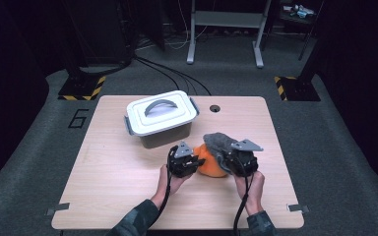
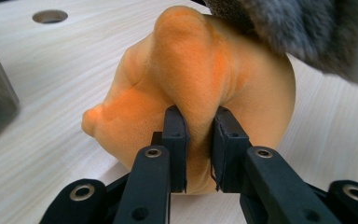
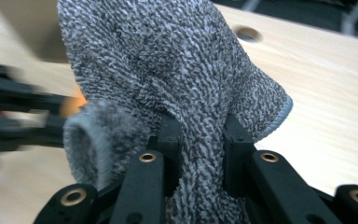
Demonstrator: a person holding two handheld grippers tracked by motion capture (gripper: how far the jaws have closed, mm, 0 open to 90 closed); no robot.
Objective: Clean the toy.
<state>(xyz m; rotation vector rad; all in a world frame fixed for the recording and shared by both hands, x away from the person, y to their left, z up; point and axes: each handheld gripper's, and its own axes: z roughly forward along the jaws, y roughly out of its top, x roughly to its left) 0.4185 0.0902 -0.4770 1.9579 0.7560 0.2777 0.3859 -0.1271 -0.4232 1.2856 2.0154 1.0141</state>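
Centrally, orange plush (image 1: 211,164) and grey sock (image 1: 220,143) sit clear of table edge (image 1: 278,142).

A lab or recording studio rather than a home. A lone pale wood worktop (image 1: 128,196) stands in the middle of the frame on grey carpet (image 1: 325,162), ringed by black drapes. Yellow-and-black hazard tape (image 1: 81,91) marks stand bases at upper left and upper right, cables (image 1: 172,73) run across the floor, and a grey metal frame (image 1: 226,29) stands at top centre.
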